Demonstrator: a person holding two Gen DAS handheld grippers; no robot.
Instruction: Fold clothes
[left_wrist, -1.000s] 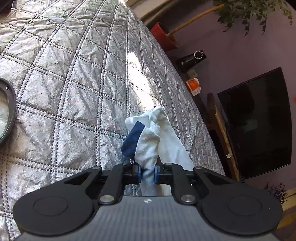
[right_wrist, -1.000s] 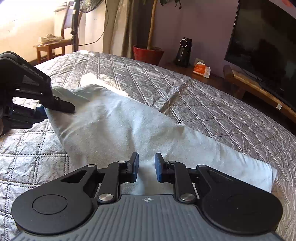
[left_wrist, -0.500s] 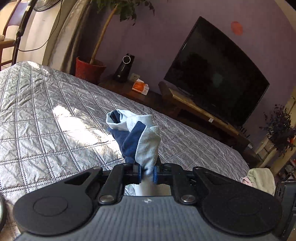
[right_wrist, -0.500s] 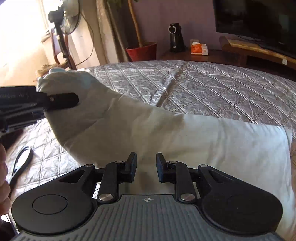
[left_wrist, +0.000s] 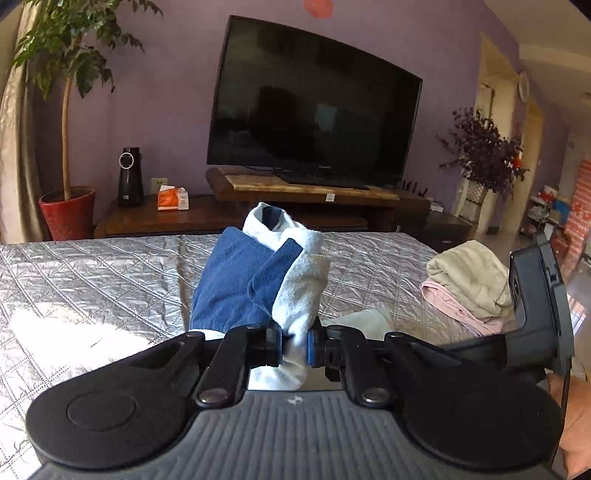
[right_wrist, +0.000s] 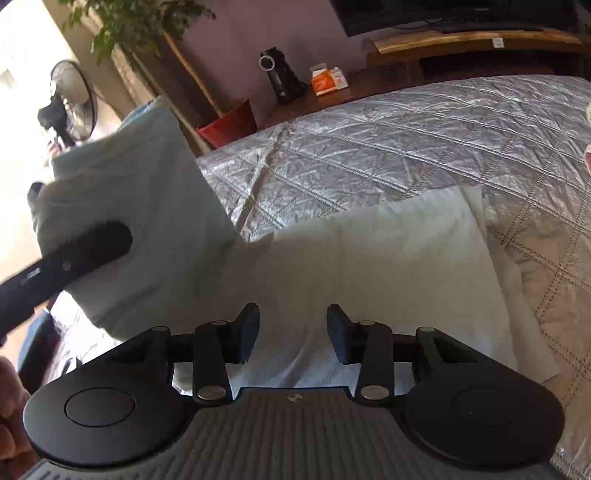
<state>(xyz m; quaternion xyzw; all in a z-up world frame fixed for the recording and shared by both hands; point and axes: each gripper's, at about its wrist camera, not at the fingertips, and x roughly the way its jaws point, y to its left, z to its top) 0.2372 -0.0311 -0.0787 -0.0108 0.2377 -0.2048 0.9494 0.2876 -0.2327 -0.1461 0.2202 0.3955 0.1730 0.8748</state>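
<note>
L gripper (left_wrist: 294, 345): jaws pinched tight on a bunched fold of the pale garment (left_wrist: 295, 280), w/ its navy inner part (left_wrist: 229, 284) showing only in the L wrist view. That end is lifted off the quilted silver bedspread (left_wrist: 92, 273).

R gripper (right_wrist: 292, 334): jaws have just been opening; they stand apart w/ the garment (right_wrist: 369, 273) lying under/between them, pads not pressing on it. R wrist view shows what L can't: most of the cloth spread flat on the bedspread (right_wrist: 406, 140), its left end raised and clamped by the L gripper's dark finger (right_wrist: 79, 253), plus a standing fan (right_wrist: 72, 103) by the bright window side.

L wrist view alone shows the TV (left_wrist: 314, 118) on its wooden stand (left_wrist: 314, 188), a folded beige-and-pink pile (left_wrist: 469, 284) on the bed's far right, and the R gripper's body (left_wrist: 539, 306) at right edge. Both views catch the red plant pot (left_wrist: 66, 210), black speaker (left_wrist: 130, 177), orange tissue box (left_wrist: 173, 194).
</note>
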